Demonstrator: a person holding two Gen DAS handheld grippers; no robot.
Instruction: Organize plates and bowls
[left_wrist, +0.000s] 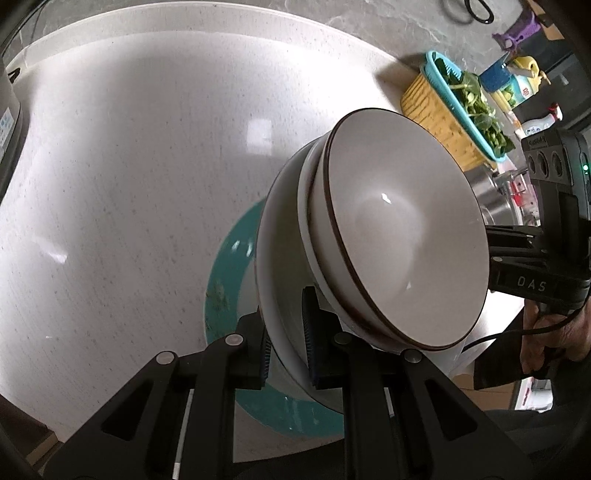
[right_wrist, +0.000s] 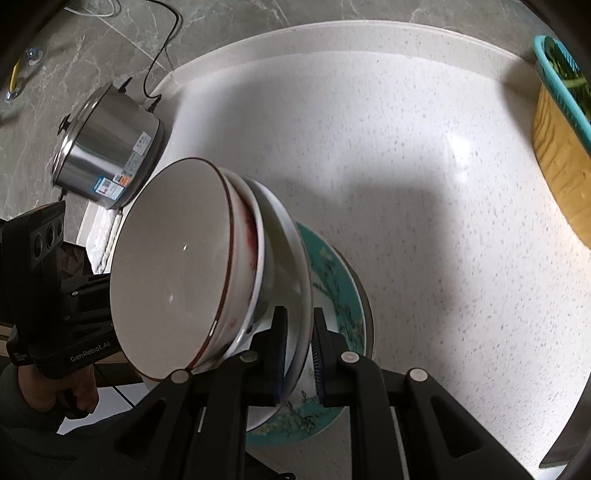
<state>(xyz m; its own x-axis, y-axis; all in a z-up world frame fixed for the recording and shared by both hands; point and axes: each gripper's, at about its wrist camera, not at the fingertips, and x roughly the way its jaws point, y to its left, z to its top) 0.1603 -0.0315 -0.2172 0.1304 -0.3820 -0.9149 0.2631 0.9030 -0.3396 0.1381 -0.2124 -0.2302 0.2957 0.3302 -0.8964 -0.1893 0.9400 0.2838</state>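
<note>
Stack of three nested bowls (left_wrist: 388, 236) sits on teal plate (left_wrist: 225, 273), near edge of speckled bench (left_wrist: 129, 166). Left claw (left_wrist: 286, 343) and right claw (right_wrist: 299, 354) each clamped on white bottom bowl's rim, opposite sides. I'd move both together, level; top brown-rimmed bowl (right_wrist: 170, 266) may slide.

Three bowls sit nested: a brown-rimmed bowl (left_wrist: 406, 229) on top, a red-stained bowl (right_wrist: 251, 258) in the middle, and a large white bowl (left_wrist: 280, 258) beneath. There is one teal plate (right_wrist: 340, 288), one steel pot (right_wrist: 107, 158), one yellow basket (left_wrist: 439, 118), and two grippers.
</note>
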